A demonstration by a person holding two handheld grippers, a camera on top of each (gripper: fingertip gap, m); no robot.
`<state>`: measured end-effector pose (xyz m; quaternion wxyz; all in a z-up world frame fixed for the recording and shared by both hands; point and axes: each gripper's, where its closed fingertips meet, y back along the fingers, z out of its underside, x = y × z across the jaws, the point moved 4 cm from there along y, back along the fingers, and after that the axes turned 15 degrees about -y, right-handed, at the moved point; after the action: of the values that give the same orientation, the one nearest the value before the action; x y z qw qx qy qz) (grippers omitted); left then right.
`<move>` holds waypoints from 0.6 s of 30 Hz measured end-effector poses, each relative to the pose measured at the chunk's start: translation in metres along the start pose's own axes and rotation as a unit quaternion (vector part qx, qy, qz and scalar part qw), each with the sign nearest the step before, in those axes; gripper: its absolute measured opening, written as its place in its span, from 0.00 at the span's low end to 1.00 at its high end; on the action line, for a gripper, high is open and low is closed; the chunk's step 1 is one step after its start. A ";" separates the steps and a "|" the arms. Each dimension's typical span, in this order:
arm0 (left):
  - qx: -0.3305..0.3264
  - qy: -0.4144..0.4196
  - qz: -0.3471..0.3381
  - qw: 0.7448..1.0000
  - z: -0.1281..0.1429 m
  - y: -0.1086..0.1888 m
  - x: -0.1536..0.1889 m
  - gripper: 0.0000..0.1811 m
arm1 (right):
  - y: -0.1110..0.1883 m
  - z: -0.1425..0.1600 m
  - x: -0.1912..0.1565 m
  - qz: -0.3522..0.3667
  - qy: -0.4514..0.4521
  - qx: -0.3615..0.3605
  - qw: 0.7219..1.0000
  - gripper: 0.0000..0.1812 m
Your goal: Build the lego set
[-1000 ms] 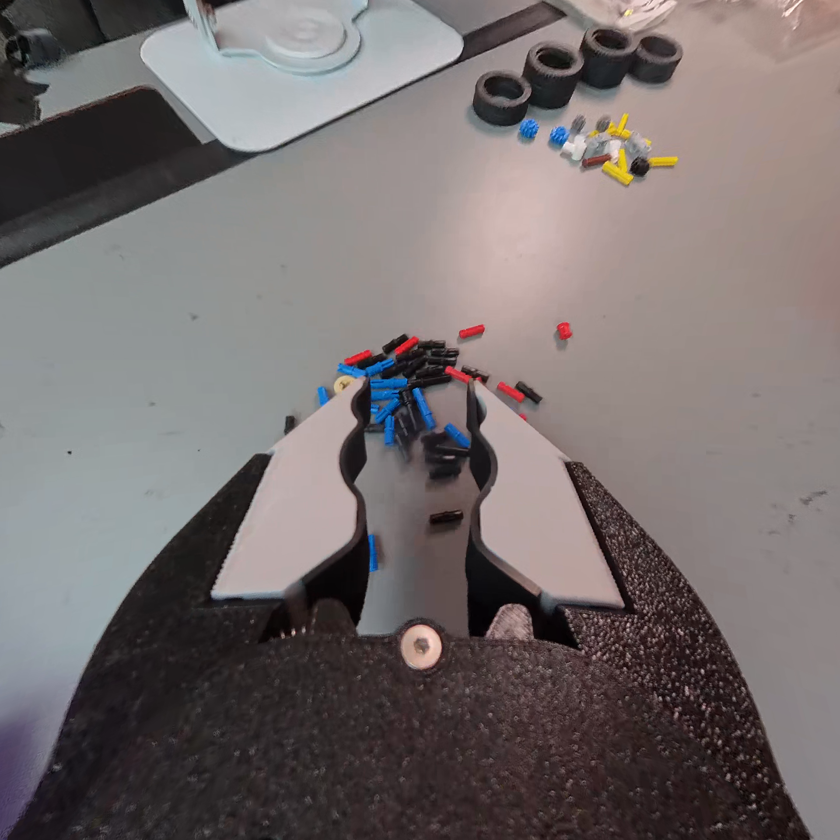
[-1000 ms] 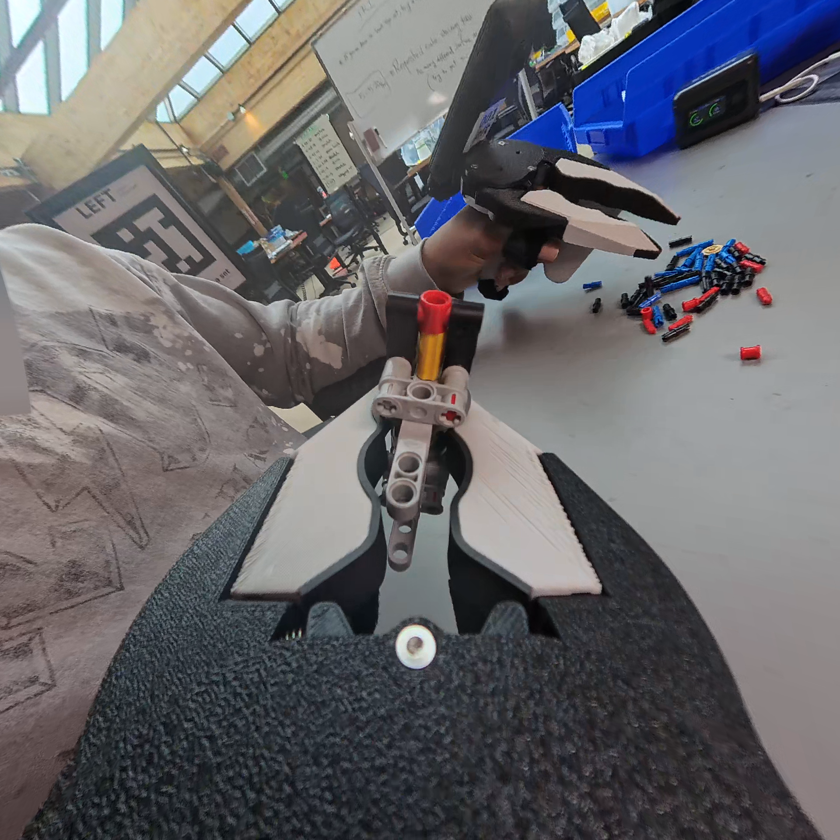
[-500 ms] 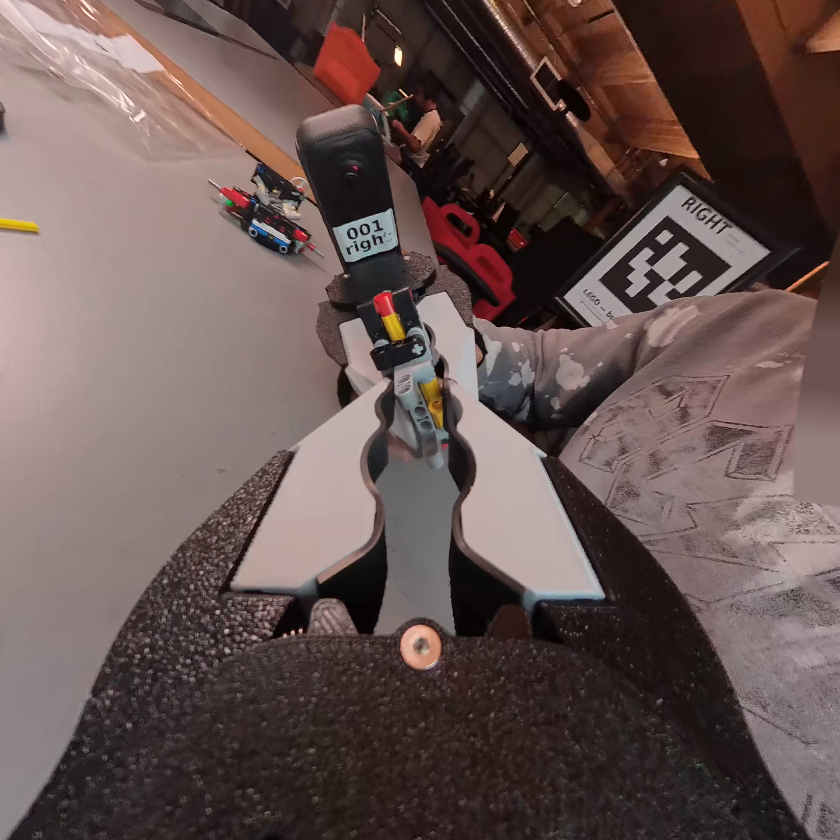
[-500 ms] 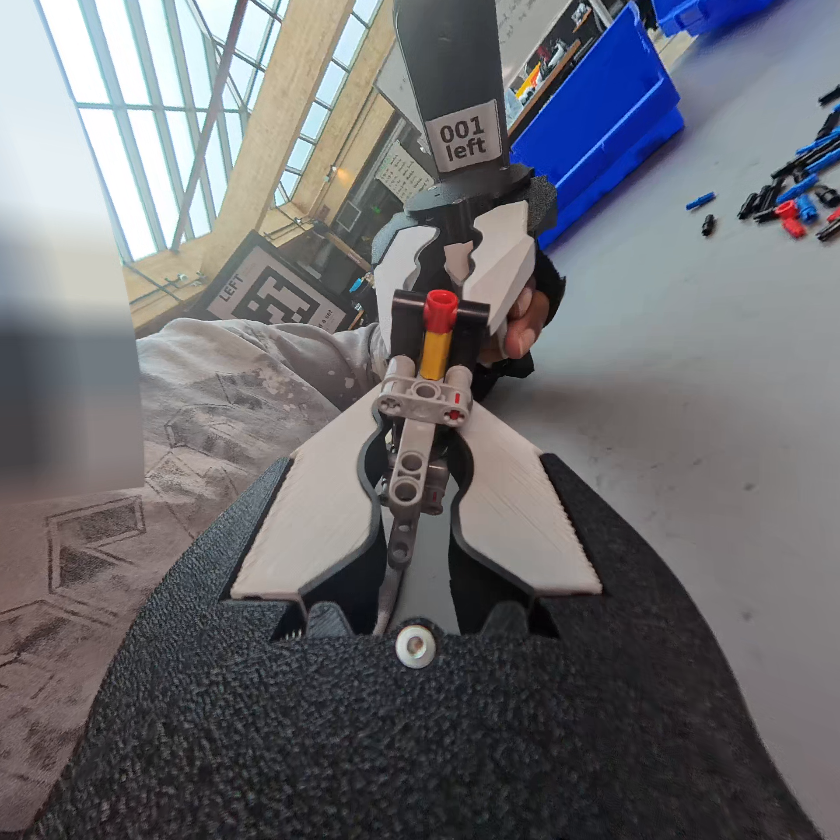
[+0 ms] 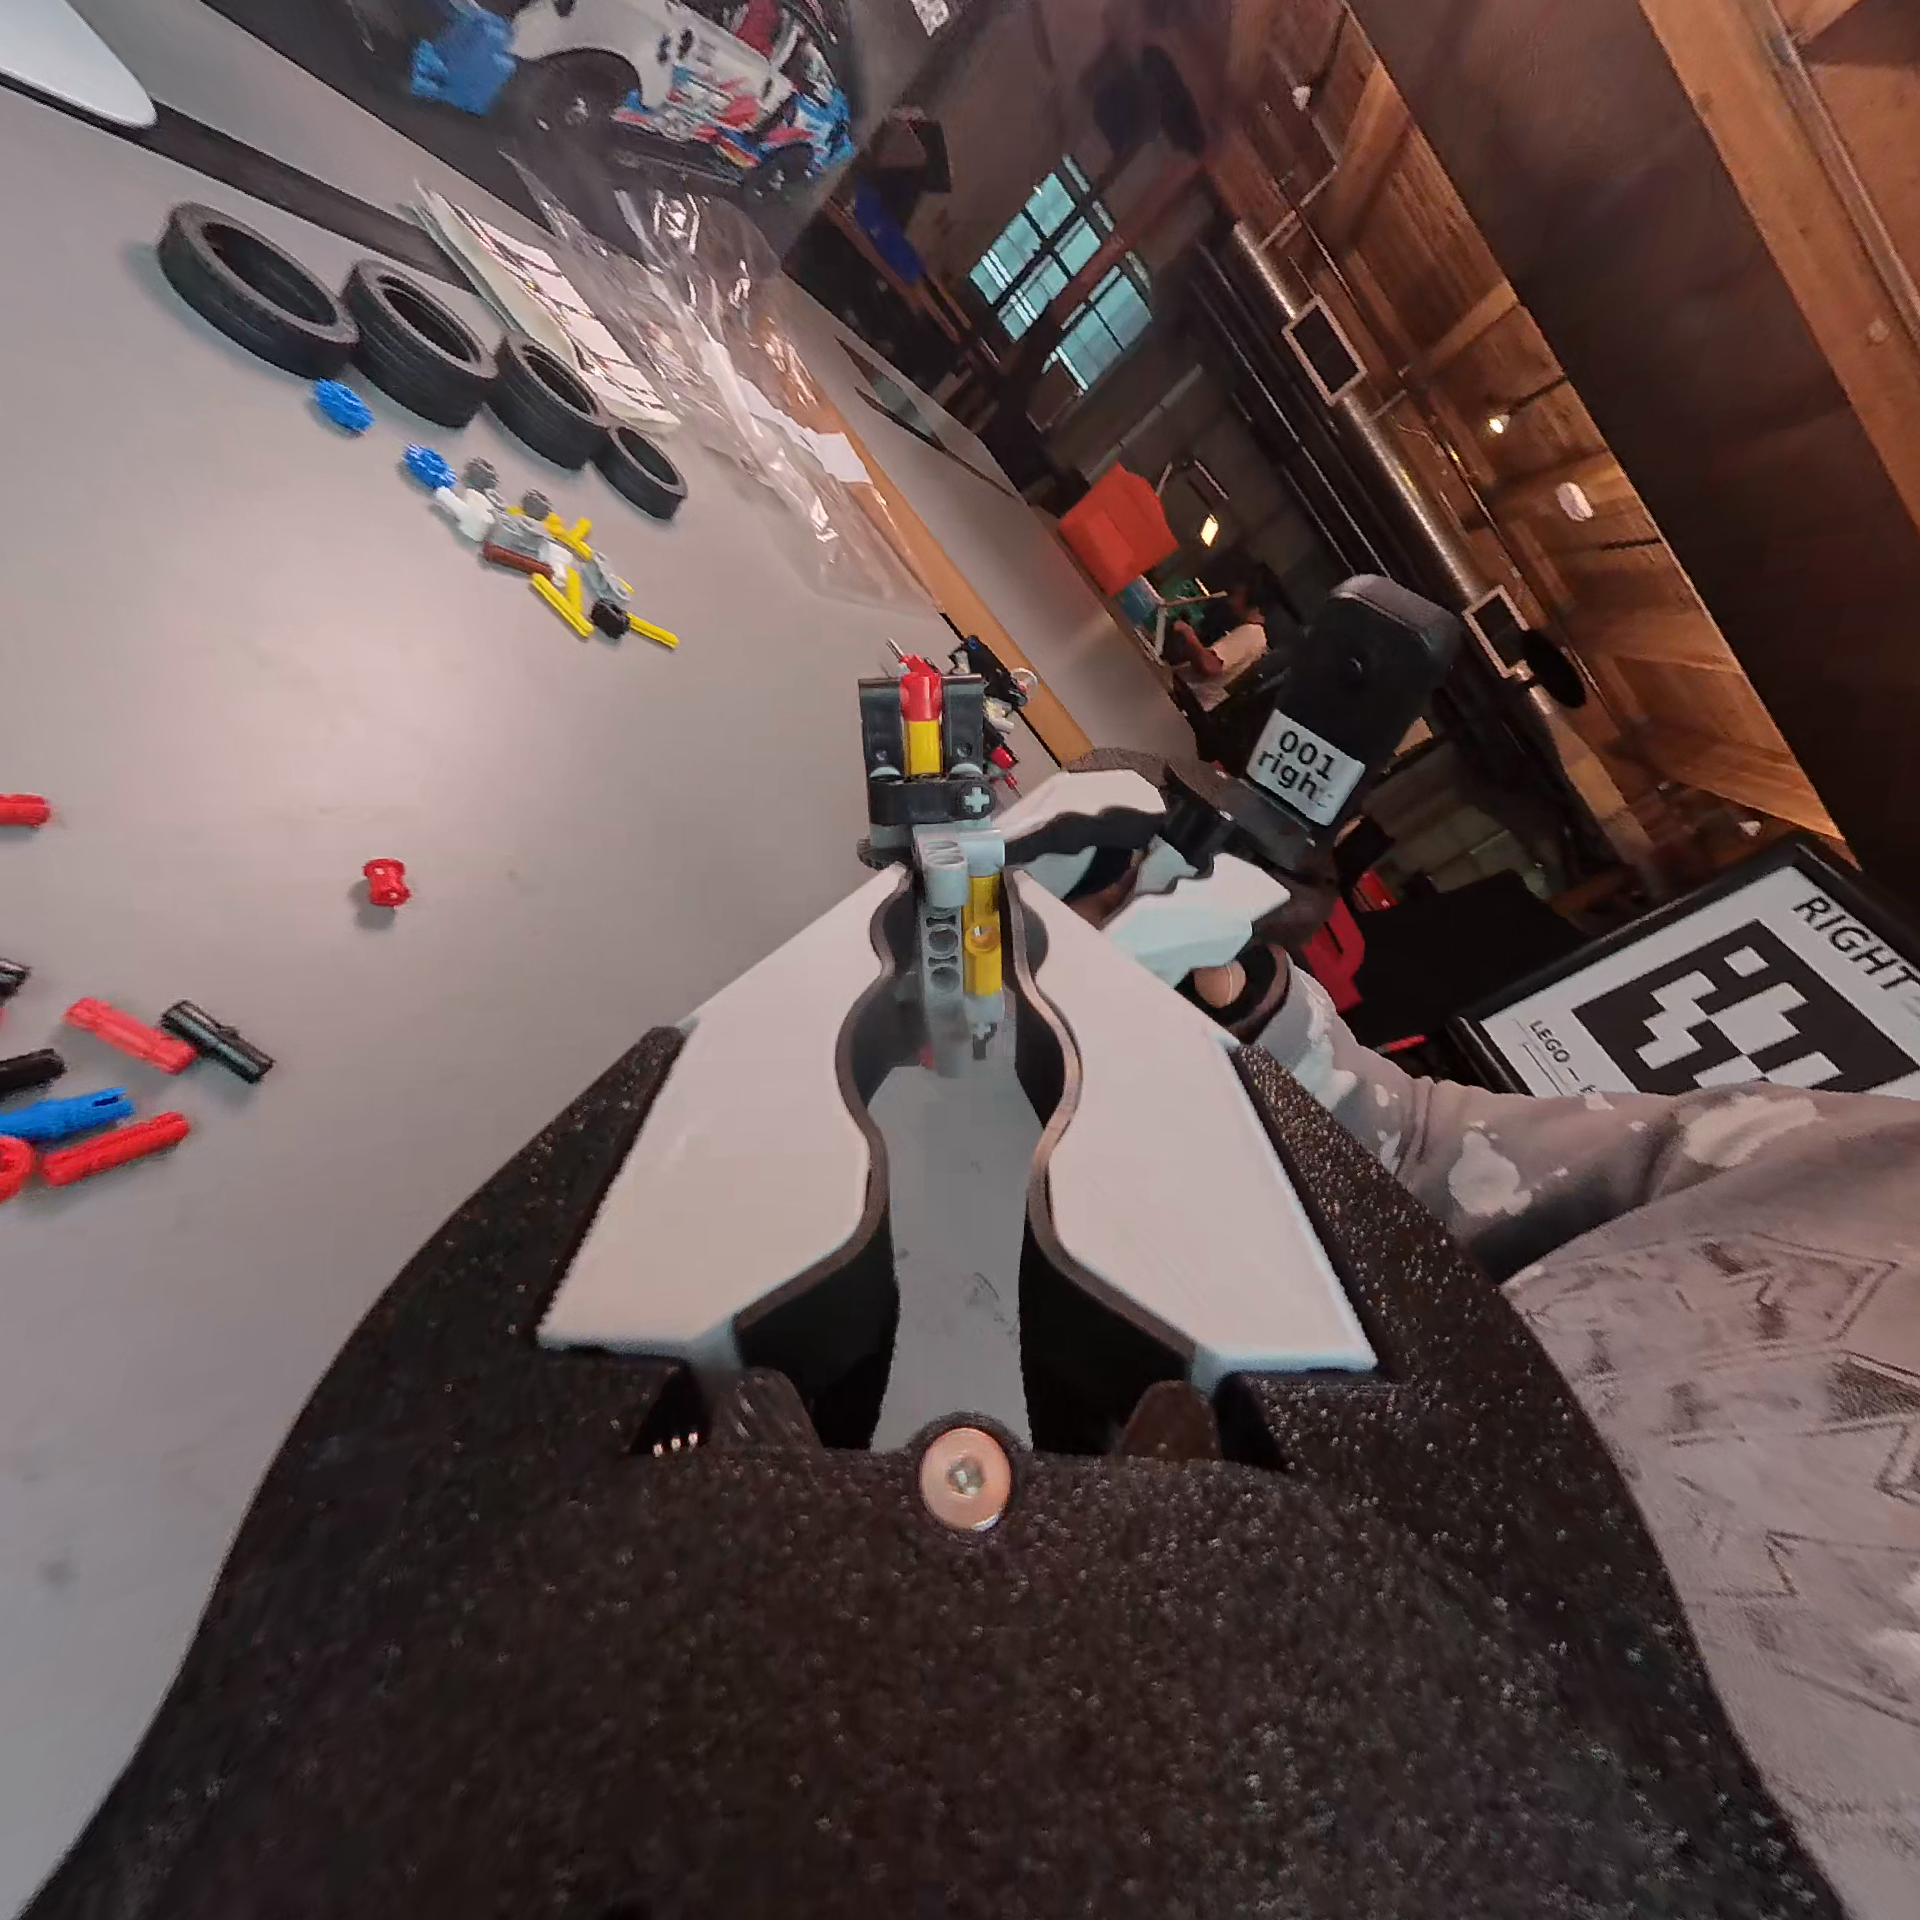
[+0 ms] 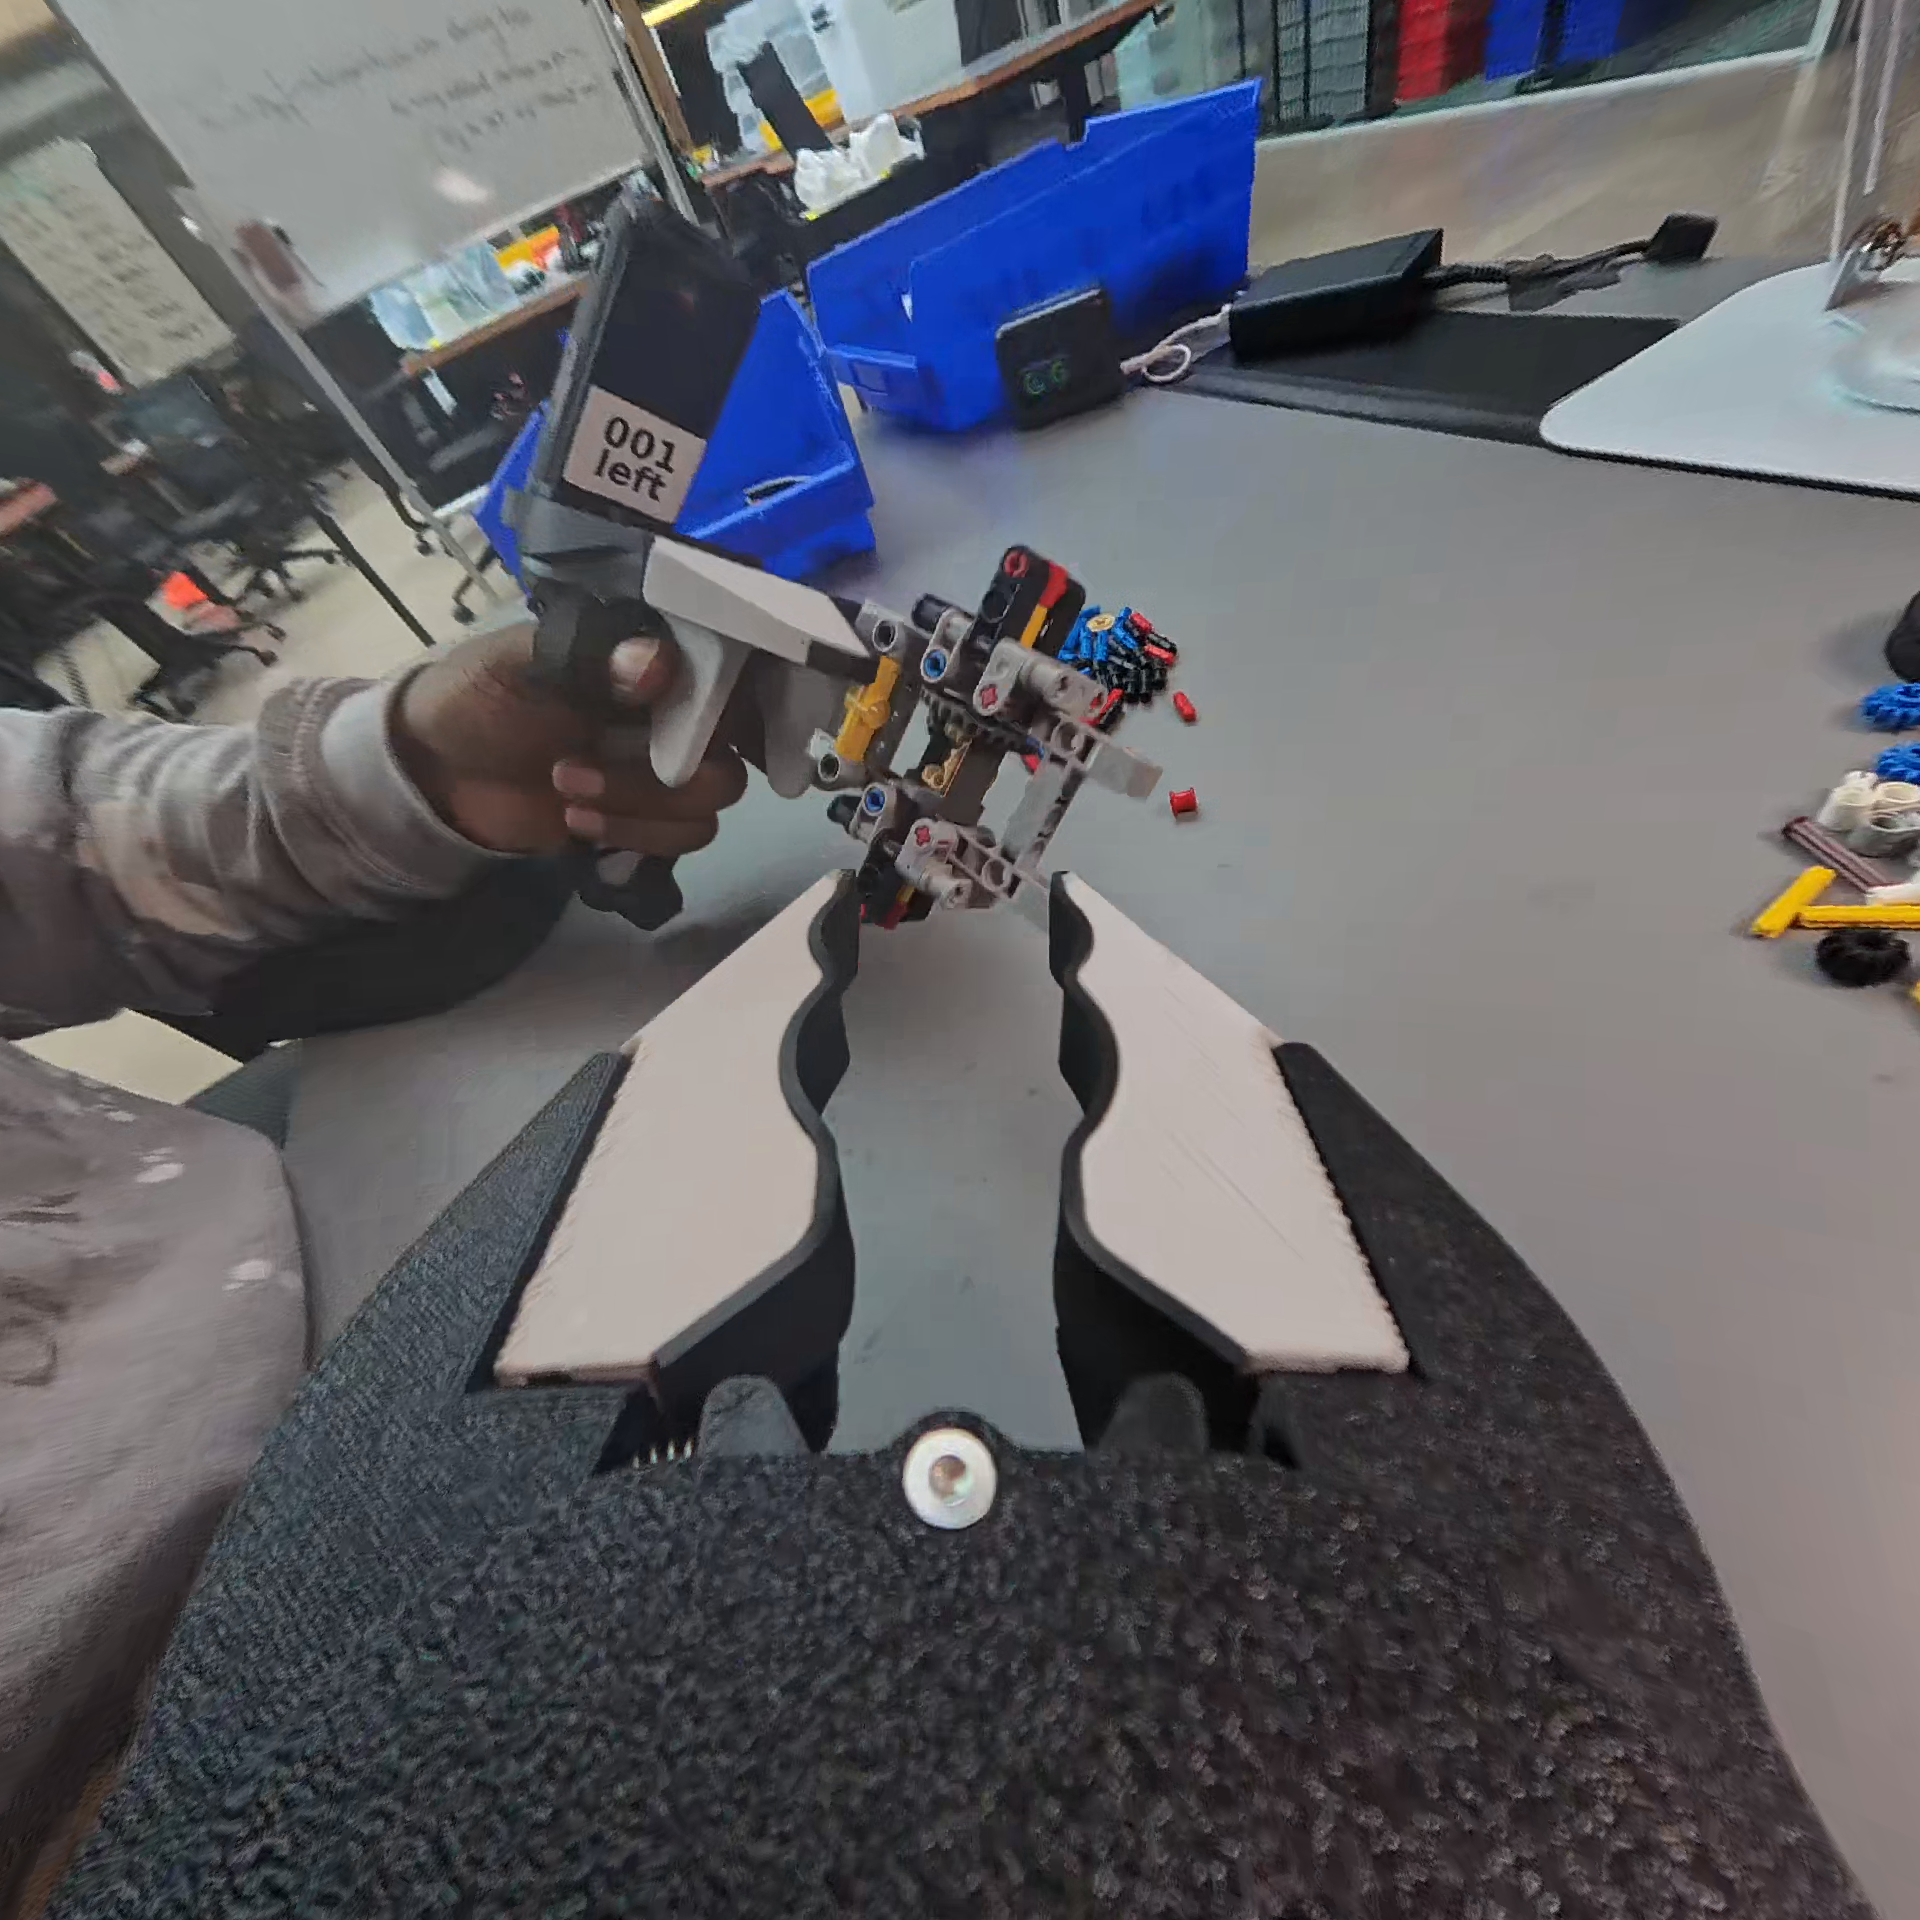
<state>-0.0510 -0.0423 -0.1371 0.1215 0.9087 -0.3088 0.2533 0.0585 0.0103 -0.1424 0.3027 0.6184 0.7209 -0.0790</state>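
A small Technic assembly (image 5: 940, 831) of grey beams, black frame, yellow axle and red bush is pinched in my left gripper (image 5: 951, 883), held in the air above the grey table (image 5: 520, 779). In the right wrist view the same assembly (image 6: 966, 727) sticks out of the left gripper (image 6: 842, 717), just beyond my right gripper (image 6: 951, 904), which is open and empty. The right gripper (image 5: 1101, 873) also shows behind the assembly in the left wrist view. A pile of loose blue, black and red pins (image 6: 1117, 644) lies on the table behind it.
Several black tyres (image 5: 416, 343) and a cluster of yellow, grey and blue small parts (image 5: 561, 561) lie on the table. A lone red bush (image 6: 1182, 802) lies near the pins. Blue bins (image 6: 1039, 281), a black device (image 6: 1055, 358) and a white base plate (image 6: 1745, 395) stand at the far edge. The tips of one gripper are about 6 centimetres away from the tips of the other.
The assembly has passed from my right gripper to my left. The left closed on it; the right opened and drew back. The left came up from the pin pile.
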 end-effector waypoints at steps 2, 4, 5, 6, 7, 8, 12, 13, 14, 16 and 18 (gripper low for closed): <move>0.013 -0.005 -0.023 1.000 -0.002 0.000 -0.002 0.08 | -0.010 0.011 -0.005 0.023 0.017 -0.024 0.999 0.18; 0.021 -0.015 -0.047 0.999 -0.003 -0.001 -0.002 0.08 | -0.022 0.020 -0.010 0.031 0.011 -0.041 0.999 0.17; 0.023 -0.018 -0.056 0.998 -0.003 -0.002 -0.002 0.08 | -0.027 0.022 -0.011 0.038 0.008 -0.042 0.998 0.16; 0.025 -0.022 -0.063 0.997 -0.003 -0.003 -0.001 0.08 | -0.031 0.022 -0.010 0.050 0.009 -0.040 0.998 0.14; 0.026 -0.024 -0.069 0.997 -0.002 -0.005 0.001 0.08 | -0.034 0.021 -0.010 0.055 0.008 -0.036 0.998 0.13; 0.028 -0.026 -0.074 0.997 -0.002 -0.006 0.002 0.08 | -0.036 0.020 -0.010 0.056 0.000 -0.029 0.998 0.11; 0.030 -0.040 -0.081 0.995 -0.005 -0.005 0.005 0.08 | -0.032 0.015 -0.005 0.033 -0.030 -0.010 0.999 0.05; 0.033 -0.044 -0.068 0.996 -0.007 -0.004 0.008 0.10 | -0.030 0.012 -0.008 0.005 -0.048 -0.008 0.999 0.05; 0.042 -0.045 -0.048 0.997 -0.011 -0.003 0.012 0.13 | -0.027 0.009 -0.012 -0.036 -0.077 -0.004 0.996 0.05; 0.075 -0.044 0.003 0.996 -0.022 0.002 0.022 0.24 | -0.020 0.001 -0.017 -0.116 -0.149 0.005 0.982 0.04; 0.087 -0.042 0.054 0.994 -0.028 0.007 0.030 0.30 | -0.011 -0.007 -0.024 -0.198 -0.205 0.019 0.958 0.04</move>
<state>-0.0461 -0.0523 -0.0976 0.0150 0.9075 -0.3396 0.2467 0.0476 -0.0089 -0.1270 0.4108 0.4397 0.7495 -0.2758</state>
